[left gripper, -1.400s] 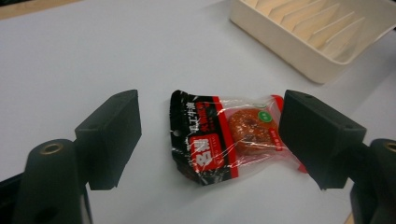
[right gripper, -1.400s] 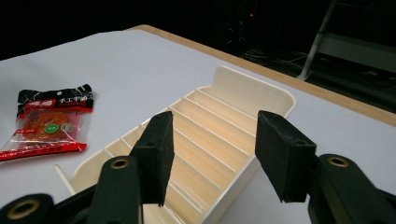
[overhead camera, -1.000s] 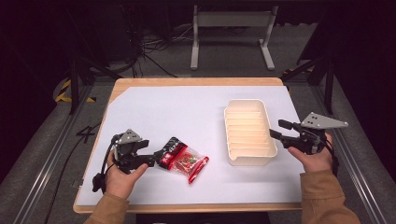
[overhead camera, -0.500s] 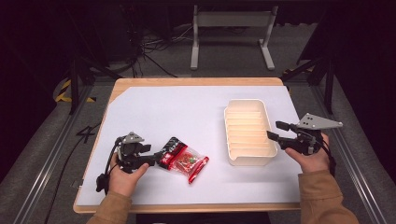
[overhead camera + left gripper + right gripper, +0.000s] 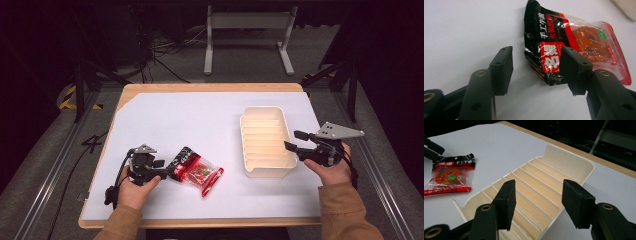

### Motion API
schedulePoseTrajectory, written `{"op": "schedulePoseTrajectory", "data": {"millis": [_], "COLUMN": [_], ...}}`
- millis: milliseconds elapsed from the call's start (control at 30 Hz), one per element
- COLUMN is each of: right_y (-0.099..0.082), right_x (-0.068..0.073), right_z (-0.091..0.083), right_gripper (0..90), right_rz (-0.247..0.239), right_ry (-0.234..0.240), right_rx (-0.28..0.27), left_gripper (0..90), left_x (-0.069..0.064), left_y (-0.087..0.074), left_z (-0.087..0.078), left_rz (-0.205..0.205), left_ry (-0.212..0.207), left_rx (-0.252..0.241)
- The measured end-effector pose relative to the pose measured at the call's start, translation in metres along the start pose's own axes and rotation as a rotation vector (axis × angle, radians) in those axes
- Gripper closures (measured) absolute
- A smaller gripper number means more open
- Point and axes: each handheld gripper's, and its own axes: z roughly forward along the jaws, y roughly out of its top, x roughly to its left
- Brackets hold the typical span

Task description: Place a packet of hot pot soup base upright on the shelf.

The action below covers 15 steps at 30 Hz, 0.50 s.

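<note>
A red and black snack packet (image 5: pixel 197 171) lies flat on the white table sheet, left of the cream tray (image 5: pixel 265 110). My left gripper (image 5: pixel 167 167) is low at the packet's black end. In the left gripper view the packet (image 5: pixel 574 42) has its near corner between the jaws of that gripper (image 5: pixel 536 60). The jaws have just been closing, but a gap still shows and the pads do not press on it. My right gripper (image 5: pixel 295 141) stands open and empty at the tray's near right side. Its view looks between its jaws (image 5: pixel 537 192) into the ribbed tray (image 5: pixel 574 157).
The white sheet (image 5: pixel 190 120) covers a wooden tabletop whose edge shows at the back. A metal stand (image 5: pixel 247 40) and cables lie on the dark floor beyond. In the right gripper view the packet (image 5: pixel 449 175) and the left gripper (image 5: pixel 431 148) sit at the far left.
My left gripper has sunk toward the table at the packet's end and its jaws have narrowed. The right gripper and the tray have not moved.
</note>
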Motion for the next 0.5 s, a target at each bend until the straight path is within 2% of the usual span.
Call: {"op": "schedulePoseTrajectory", "data": {"millis": [67, 233, 267, 367, 500], "right_y": [0.000, 0.000, 0.000, 0.000, 0.000], "right_x": [0.000, 0.001, 0.001, 0.001, 0.001], "right_z": [0.000, 0.001, 0.001, 0.002, 0.002], "right_gripper": [44.7, 44.2, 44.2, 44.1, 44.0], "right_rz": [-0.001, -0.004, -0.004, -0.004, -0.005], "right_ry": [-0.001, 0.000, 0.000, -0.001, -0.002], "right_rx": [0.001, 0.007, 0.007, 0.009, 0.010], "left_gripper": [48.7, 53.8, 53.8, 58.9, 75.1], "left_x": [0.000, 0.001, 0.002, 0.000, -0.003], "left_y": [0.000, -0.001, -0.001, -0.001, -0.001], "left_z": [0.001, 0.005, 0.007, 0.010, 0.011], "left_rz": [-0.006, -0.009, -0.012, -0.002, 0.028], "left_ry": [-0.016, -0.022, -0.032, -0.026, 0.022], "left_rx": [0.015, 0.055, 0.075, 0.096, 0.095]}}
